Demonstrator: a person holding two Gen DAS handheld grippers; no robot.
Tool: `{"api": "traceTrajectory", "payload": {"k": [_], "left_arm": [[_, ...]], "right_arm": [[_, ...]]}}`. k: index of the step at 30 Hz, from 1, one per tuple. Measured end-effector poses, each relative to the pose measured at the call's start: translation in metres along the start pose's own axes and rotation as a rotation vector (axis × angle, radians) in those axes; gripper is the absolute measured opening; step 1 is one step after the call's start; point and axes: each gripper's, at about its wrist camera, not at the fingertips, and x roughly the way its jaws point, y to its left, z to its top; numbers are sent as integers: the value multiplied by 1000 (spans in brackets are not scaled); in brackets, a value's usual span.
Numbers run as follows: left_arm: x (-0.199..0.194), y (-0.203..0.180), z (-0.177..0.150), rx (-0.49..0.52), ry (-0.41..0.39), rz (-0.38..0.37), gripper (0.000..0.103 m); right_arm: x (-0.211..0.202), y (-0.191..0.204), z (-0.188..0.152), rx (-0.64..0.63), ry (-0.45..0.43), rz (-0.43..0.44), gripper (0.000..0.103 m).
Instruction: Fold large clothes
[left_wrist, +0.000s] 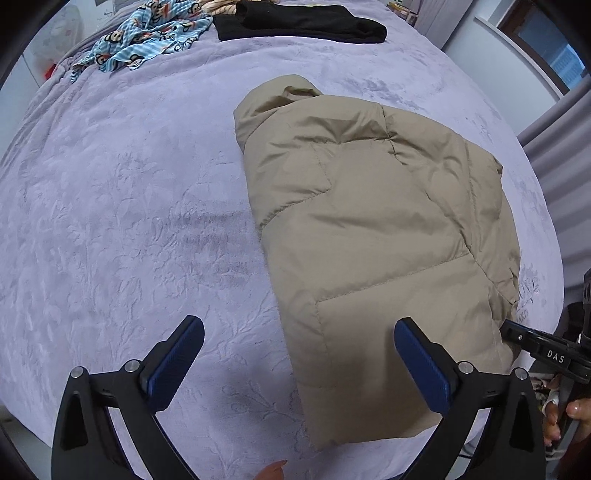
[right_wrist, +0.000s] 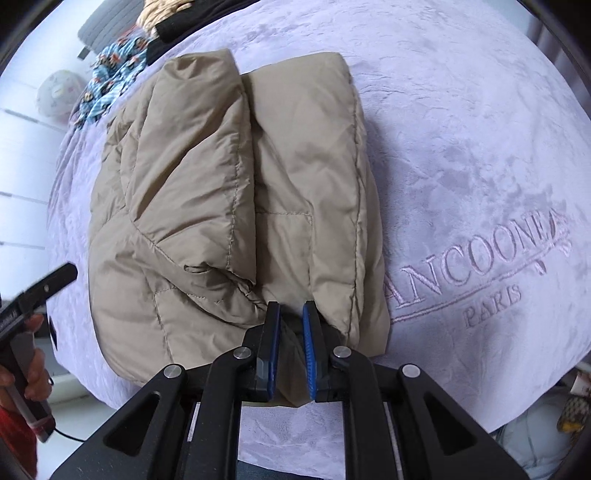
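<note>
A beige puffer jacket (left_wrist: 369, 229) lies folded on the lilac bed cover (left_wrist: 129, 221), its hood toward the far side. My left gripper (left_wrist: 299, 323) hangs open and wide above the jacket's near left edge, nothing between its blue pads (left_wrist: 177, 362). In the right wrist view the jacket (right_wrist: 207, 184) shows two folded layers. My right gripper (right_wrist: 290, 306) stands nearly closed at the near hem, a fold of beige fabric pinched between its narrow jaws. The right gripper (left_wrist: 535, 347) also shows at the left view's right edge, and the left gripper (right_wrist: 37, 291) at the right view's left edge.
Folded black clothing (left_wrist: 299, 20) and a blue monkey-print garment (left_wrist: 147, 37) lie at the bed's far end. Embroidered lettering (right_wrist: 480, 266) marks the cover right of the jacket. A window (left_wrist: 546, 40) and grey curtain (left_wrist: 554, 129) stand to the right. A hand (right_wrist: 35, 365) holds the left gripper's handle.
</note>
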Motion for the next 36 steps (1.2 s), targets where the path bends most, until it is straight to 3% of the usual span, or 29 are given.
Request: {"api": "traceTrajectory", "payload": {"k": [6, 11, 12, 19, 25, 27, 29, 30, 34, 36], "left_arm": [[0, 9, -5, 38, -11, 13, 103], [4, 13, -5, 25, 7, -8, 103], [4, 13, -4, 19, 10, -6, 103], [7, 4, 10, -65, 9, -36, 103], [18, 12, 26, -144, 7, -112, 103], [26, 15, 32, -157, 24, -149, 103], [35, 19, 35, -166, 45, -206, 103], [39, 21, 36, -176, 53, -239, 103], [61, 37, 39, -238, 106, -455, 103], [76, 46, 38, -268, 130, -507, 103]], "right_arm": [[-17, 2, -13, 45, -66, -39, 27], [-38, 7, -13, 36, -139, -53, 70], [-41, 9, -10, 27, -149, -64, 73], [-41, -4, 25, -19, -106, -10, 79], [-23, -21, 59, -14, -41, 103, 80], [-18, -28, 67, -17, -19, 139, 83], [-10, -33, 72, -29, 4, 165, 100], [-5, -37, 75, -27, 16, 192, 103], [19, -55, 85, 31, 89, 318, 103], [34, -63, 90, 71, 117, 374, 103]]}}
